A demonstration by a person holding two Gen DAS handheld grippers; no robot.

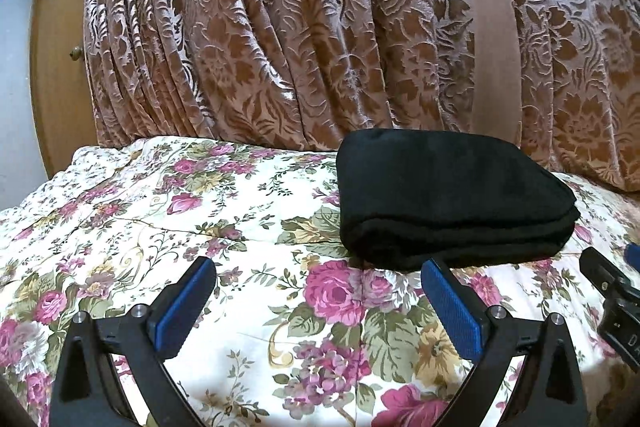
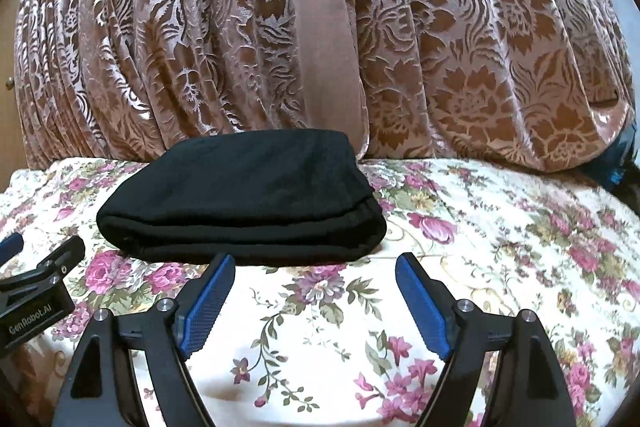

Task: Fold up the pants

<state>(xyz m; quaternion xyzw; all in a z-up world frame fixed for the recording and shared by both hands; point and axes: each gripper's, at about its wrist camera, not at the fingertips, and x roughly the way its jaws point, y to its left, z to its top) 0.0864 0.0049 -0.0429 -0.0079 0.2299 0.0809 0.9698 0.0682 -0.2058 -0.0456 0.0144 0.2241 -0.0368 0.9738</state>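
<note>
The black pants (image 1: 452, 199) lie folded into a thick, neat rectangle on the floral bedspread (image 1: 160, 207), close to the curtain. In the right wrist view the same bundle of pants (image 2: 240, 199) sits left of centre. My left gripper (image 1: 319, 265) is open, its blue pads wide apart, just short of the bundle's near edge, with nothing between them. My right gripper (image 2: 315, 259) is also open and empty, near the bundle's front right corner. Each gripper shows at the edge of the other's view: the right gripper (image 1: 616, 257) and the left gripper (image 2: 40, 247).
A heavy brown and pink patterned curtain (image 1: 280, 27) hangs directly behind the bed. A wooden panel with a small knob (image 1: 74, 54) stands at the far left. Something dark blue (image 2: 616, 167) pokes out under the curtain at the far right. Floral bedspread (image 2: 500, 227) stretches right of the pants.
</note>
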